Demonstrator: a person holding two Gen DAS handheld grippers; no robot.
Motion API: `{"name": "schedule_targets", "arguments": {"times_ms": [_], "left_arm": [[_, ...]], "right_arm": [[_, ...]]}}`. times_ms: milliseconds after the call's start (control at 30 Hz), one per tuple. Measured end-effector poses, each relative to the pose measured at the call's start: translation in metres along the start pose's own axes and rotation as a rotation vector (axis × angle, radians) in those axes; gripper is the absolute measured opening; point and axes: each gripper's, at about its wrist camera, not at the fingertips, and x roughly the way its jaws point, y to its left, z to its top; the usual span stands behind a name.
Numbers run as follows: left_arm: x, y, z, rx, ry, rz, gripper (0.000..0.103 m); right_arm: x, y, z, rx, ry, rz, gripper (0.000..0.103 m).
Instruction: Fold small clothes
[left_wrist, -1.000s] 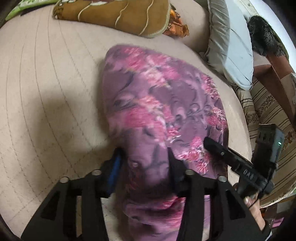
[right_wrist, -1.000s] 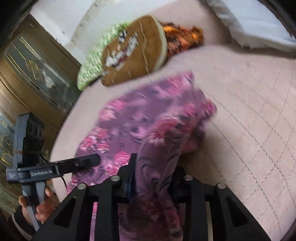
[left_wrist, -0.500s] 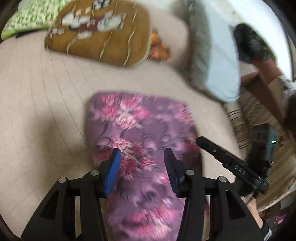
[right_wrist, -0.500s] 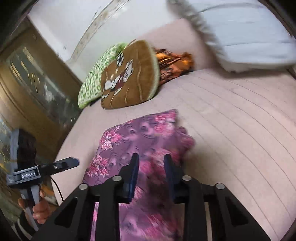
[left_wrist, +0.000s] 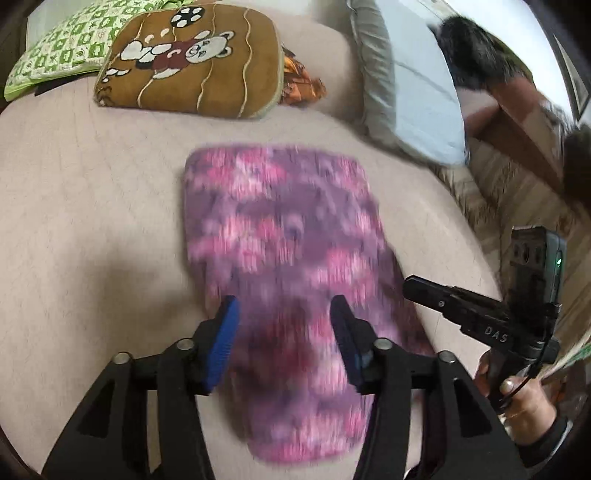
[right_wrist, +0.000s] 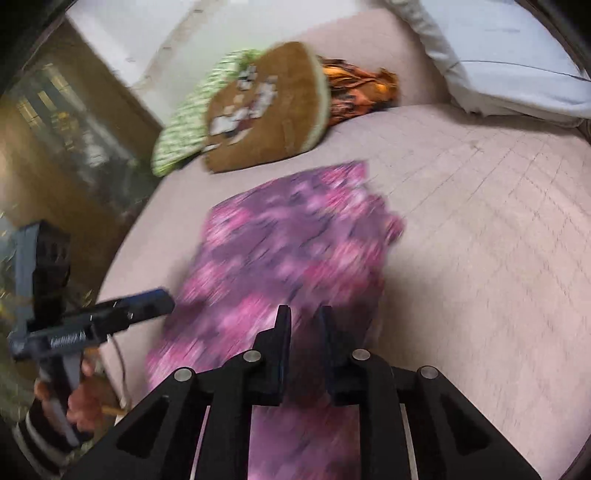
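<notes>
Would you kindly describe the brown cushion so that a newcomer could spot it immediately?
Start at the wide beige quilted bed and look to its far edge, beyond the purple-pink floral garment. The brown cushion lies between a green-and-white checked pillow and crumpled orange cloth. Only it shows cartoon bears.

Soft, even daylight; strong fisheye curvature and dark vignetted corners. Motion blur smears the floral garment (left_wrist: 291, 258) and, in the right wrist view, the brown cushion (right_wrist: 266, 110).

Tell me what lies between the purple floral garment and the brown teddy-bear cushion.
Only bare beige quilted bedcover separates the purple floral garment from the brown teddy-bear cushion, clearest in the left wrist view.
</notes>
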Motion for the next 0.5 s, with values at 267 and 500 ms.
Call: {"name": "schedule_targets", "arguments": {"times_ms": [267,500], "left_arm": [[0.023,-0.006,-0.042,-0.01,0.061,0.113,0.059],[-0.018,-0.023,-0.069,0.001,0.018,0.221,0.07]], "right_arm": [[0.009,0.0,-0.048,0.032,0.088,-0.128,0.016],[-0.058,0.028,-0.06,-0.022,0.046,-0.308,0.086]]}}
